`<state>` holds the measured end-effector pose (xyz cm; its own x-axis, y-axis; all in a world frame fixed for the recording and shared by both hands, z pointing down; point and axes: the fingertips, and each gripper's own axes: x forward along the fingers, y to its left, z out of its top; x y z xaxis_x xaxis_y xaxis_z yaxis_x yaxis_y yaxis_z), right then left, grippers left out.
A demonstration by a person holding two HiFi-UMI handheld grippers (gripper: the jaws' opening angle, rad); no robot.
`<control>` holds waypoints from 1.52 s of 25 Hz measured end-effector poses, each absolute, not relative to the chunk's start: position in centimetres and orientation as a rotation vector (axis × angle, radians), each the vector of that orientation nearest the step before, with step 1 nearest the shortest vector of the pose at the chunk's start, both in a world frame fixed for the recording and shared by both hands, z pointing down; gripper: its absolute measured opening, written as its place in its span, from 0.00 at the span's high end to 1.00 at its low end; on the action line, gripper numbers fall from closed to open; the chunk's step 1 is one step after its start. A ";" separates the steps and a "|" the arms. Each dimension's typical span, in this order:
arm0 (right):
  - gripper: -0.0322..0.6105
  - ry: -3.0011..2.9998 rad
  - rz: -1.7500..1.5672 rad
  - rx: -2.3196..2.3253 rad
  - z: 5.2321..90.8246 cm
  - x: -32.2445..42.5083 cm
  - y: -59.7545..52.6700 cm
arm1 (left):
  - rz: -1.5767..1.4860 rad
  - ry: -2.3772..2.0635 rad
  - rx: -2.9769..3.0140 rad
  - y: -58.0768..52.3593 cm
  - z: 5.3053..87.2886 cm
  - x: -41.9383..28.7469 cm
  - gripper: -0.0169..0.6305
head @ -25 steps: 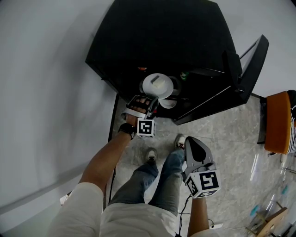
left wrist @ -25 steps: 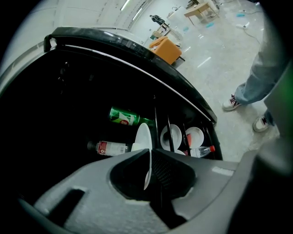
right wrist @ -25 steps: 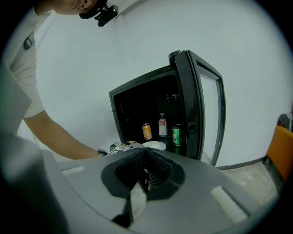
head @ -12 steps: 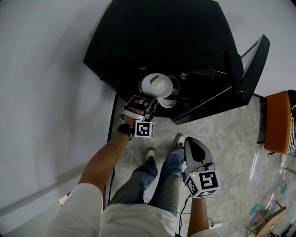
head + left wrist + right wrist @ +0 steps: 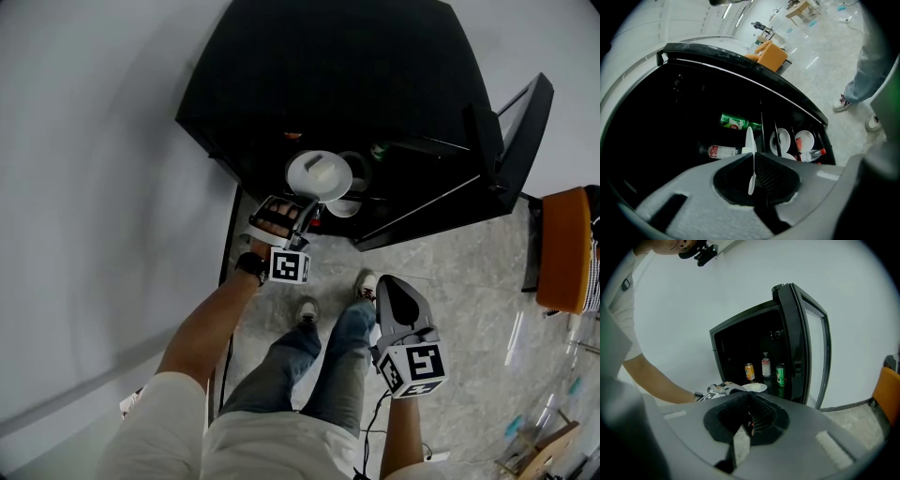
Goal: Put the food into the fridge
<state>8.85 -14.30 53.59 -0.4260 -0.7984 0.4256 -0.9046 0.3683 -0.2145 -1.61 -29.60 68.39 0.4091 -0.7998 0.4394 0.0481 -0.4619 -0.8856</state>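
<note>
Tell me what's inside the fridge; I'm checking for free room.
A green can, an orange can, a labelled bottle, and white plates lower down. Its dark rear is unreadable.

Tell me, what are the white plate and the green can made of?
The plate looks like glazed ceramic or hard plastic: it is plain white and smooth with a thin rim, and I can't tell which. The green can is probably thin painted metal, going by its glossy drink-can shape.

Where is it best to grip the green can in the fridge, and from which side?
Probably its round wall at mid-height, coming in level through the open front: the green can stands upright on the shelf, and a bottle stands beside it.
</note>
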 end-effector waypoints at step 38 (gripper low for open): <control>0.94 -2.442 0.385 1.598 42.6 10.1 -15.2 | -0.936 0.569 -1.736 -21.6 49.6 -0.4 0.96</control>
